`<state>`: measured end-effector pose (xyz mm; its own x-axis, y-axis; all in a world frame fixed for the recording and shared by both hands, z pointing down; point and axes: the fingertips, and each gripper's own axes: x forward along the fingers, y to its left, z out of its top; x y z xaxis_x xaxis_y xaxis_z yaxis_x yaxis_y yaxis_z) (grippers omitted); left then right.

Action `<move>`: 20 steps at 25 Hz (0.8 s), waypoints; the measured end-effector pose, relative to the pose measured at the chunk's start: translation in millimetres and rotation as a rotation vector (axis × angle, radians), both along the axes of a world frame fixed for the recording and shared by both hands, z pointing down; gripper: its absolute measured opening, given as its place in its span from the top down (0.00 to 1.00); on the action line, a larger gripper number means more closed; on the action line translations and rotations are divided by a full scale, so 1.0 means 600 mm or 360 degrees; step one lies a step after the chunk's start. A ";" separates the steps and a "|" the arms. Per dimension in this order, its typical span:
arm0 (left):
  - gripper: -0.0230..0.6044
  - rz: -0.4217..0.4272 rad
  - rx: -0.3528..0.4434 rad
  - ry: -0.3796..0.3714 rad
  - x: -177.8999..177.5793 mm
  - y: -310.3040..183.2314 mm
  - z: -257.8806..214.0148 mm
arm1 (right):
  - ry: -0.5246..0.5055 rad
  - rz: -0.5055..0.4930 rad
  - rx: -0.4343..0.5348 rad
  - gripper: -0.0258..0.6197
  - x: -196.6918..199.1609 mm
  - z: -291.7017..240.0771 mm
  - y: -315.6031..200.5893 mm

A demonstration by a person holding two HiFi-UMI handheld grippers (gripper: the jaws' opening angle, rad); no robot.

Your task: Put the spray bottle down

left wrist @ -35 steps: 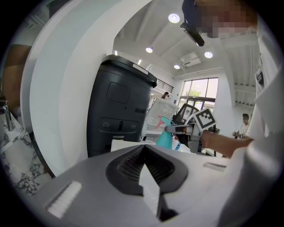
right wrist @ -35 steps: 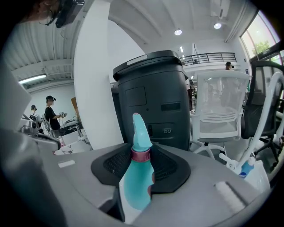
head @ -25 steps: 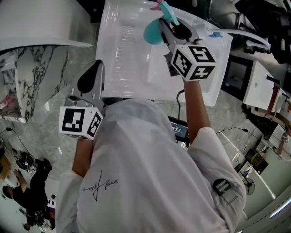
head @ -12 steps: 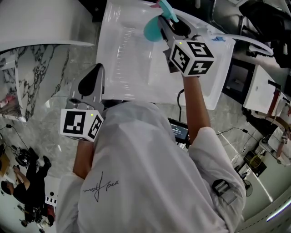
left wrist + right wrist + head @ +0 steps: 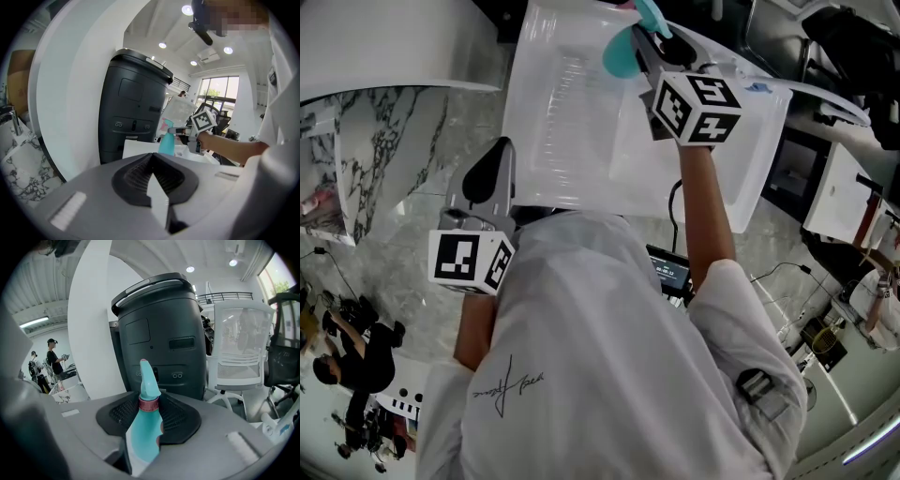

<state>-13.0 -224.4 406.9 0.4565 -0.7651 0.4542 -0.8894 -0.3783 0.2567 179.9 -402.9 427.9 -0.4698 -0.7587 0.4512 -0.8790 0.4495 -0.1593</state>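
The white tray [image 5: 572, 112] is taken as the set-down surface, and the dark cabinet [image 5: 159, 333] stands beyond it at 12 o'clock. The put-down step is in hand but not completed. The spray bottle [image 5: 145, 432] is clamped at its shoulder (just below the red collar) in the right gripper [image 5: 654, 45], nozzle upward, over the tray's far edge at 1 o'clock. Contact between base and tray cannot be seen, but the base appears clear. Next, the bottle is to be lowered upright until seated, then the jaws parted. The right arm is extended forward, pitched slightly down. The left gripper [image 5: 490, 159] is held at the tray's 8 o'clock, jaws together on nothing.
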 end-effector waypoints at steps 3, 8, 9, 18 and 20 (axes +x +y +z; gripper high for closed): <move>0.90 -0.0004 -0.0009 0.0000 -0.002 0.002 0.001 | 0.0001 0.0003 0.0006 0.76 -0.003 0.007 -0.006; 0.90 -0.0012 -0.0015 0.0000 -0.004 -0.001 0.003 | -0.0013 0.0022 0.0019 0.76 -0.008 0.014 -0.019; 0.90 -0.0011 -0.0015 0.0001 -0.003 0.000 0.004 | -0.0010 0.0023 0.0025 0.76 -0.008 0.015 -0.021; 0.90 0.0010 -0.0037 0.0026 0.003 0.001 0.011 | 0.0009 0.0059 0.0107 0.76 -0.004 0.020 -0.045; 0.90 0.0003 -0.0040 0.0031 0.004 0.001 0.010 | 0.0015 0.0071 0.0152 0.76 -0.003 0.019 -0.048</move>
